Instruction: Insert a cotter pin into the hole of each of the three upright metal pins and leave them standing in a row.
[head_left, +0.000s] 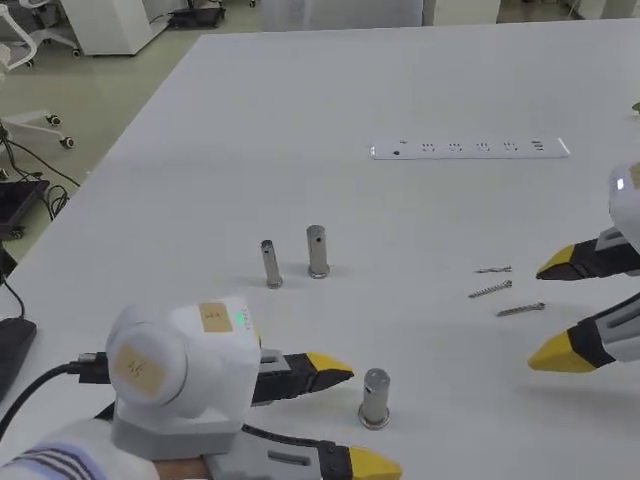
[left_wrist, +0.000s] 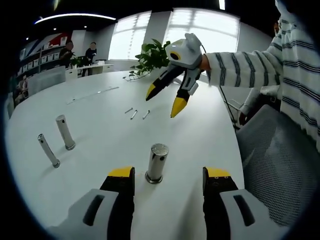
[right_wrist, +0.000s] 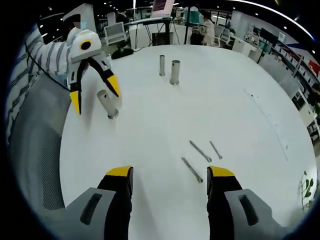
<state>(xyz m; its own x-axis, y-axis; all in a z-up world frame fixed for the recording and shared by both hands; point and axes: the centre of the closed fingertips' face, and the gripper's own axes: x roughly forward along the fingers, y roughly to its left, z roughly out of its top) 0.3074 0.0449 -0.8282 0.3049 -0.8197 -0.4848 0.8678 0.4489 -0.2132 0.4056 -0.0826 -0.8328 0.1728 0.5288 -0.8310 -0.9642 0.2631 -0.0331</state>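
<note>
Steel pins (head_left: 318, 250) stand on the white counter (head_left: 400, 80). Fingers of the left gripper (left_wrist: 169, 174) are spread just short of the nearest pin (left_wrist: 156, 162), and those of the right gripper (right_wrist: 170, 172) are spread by three cotter pins (right_wrist: 192, 170).

Left hand-held gripper (head_left: 362, 418) and right hand-held gripper (head_left: 543, 313): white bodies, black yellow-tipped jaws; black cable (head_left: 42, 378); striped sleeve (left_wrist: 260, 65)
</note>
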